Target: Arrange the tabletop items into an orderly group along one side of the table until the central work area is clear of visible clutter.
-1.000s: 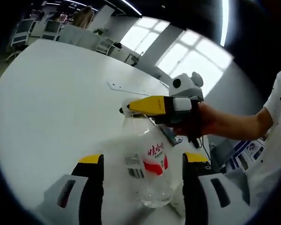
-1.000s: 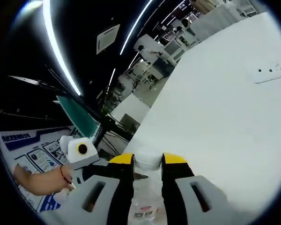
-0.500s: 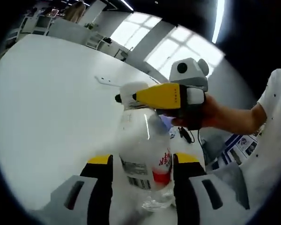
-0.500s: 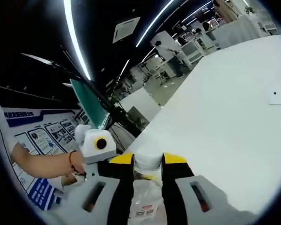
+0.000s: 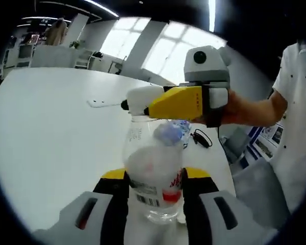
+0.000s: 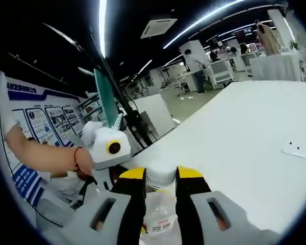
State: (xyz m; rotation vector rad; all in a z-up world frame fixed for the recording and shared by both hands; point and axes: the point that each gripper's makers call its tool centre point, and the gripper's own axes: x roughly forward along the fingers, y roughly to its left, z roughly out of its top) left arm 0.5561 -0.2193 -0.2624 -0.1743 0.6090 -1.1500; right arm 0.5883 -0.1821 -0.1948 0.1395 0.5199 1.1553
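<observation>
While the left gripper (image 5: 154, 176) rises from below with its jaws clamped on the body of a clear plastic bottle (image 5: 154, 173), the right gripper (image 5: 143, 102) reaches in from the side, pinching the bottle's white cap (image 6: 160, 175). The bottle is upright over the white table (image 5: 51, 132), its red-and-white label near the base. Farther off lie a white power strip (image 5: 103, 102) and a black cable (image 5: 200, 138).
</observation>
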